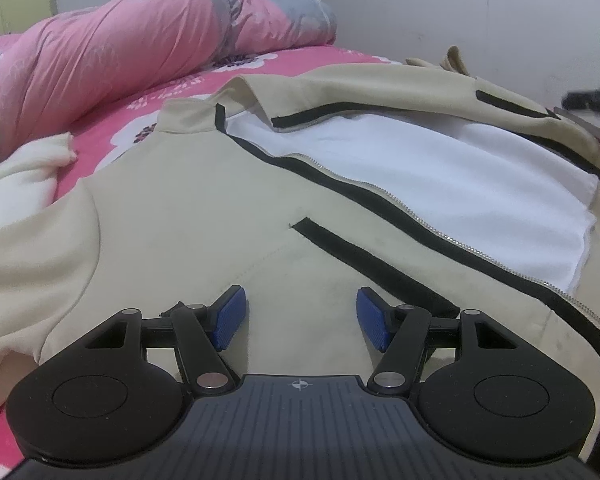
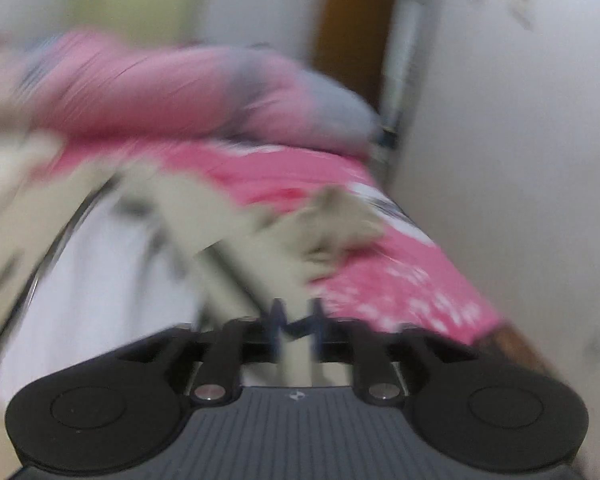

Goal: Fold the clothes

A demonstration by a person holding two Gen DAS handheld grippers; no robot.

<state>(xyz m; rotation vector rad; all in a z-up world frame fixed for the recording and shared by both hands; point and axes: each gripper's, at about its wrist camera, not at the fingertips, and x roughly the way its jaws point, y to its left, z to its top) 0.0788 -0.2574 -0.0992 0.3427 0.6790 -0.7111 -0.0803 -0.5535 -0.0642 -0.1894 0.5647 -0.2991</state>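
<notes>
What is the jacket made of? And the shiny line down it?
The jacket looks like soft, matte knit cloth, maybe fleece; it creases gently. The zipper looks like metal: small silvery teeth glint along black tape.

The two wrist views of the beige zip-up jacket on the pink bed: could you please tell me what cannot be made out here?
- Right wrist view: motion blur smears everything; whether the right gripper pinches the beige zip-up jacket cannot be told.
- Left wrist view: the dark object at the right edge is cut off and blurred.
- Left wrist view: the jacket's lower hem is hidden behind the open left gripper.
- Left wrist view: the jacket's left sleeve is cut off by the frame edge.
</notes>
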